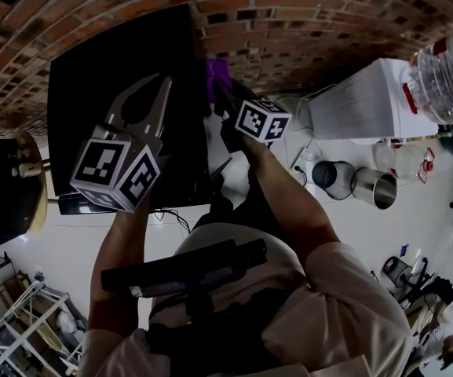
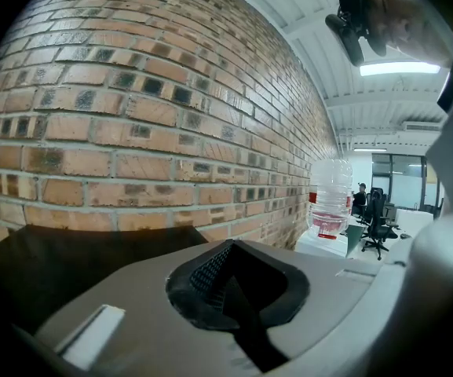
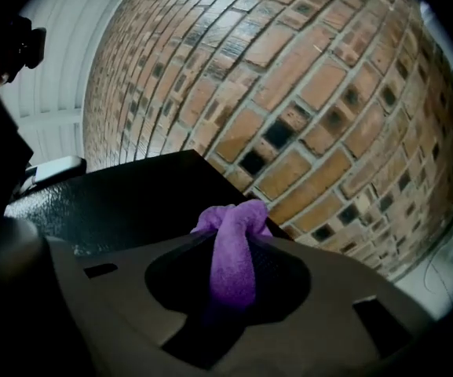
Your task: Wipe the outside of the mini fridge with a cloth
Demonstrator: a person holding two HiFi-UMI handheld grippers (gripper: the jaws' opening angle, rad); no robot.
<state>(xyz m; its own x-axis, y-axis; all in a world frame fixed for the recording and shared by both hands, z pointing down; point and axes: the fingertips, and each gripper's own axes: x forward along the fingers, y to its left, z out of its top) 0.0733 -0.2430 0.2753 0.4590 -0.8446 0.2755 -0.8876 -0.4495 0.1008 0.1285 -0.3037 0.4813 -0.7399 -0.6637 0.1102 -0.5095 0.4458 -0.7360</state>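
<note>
Near back corner of black mini fridge (image 1: 116, 61), by brick wall (image 3: 305, 93), gripped bunched purple cloth (image 3: 234, 250) in right tongs (image 3: 238, 230), clenched on it. Held left tongs (image 2: 228, 251) pressed fully together, nothing between, over fridge's dark top, apart from cloth.

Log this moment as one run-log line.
left gripper: shut, empty | right gripper: shut on purple cloth | mini fridge: black, by brick wall | cloth-fridge contact: unclear
</note>
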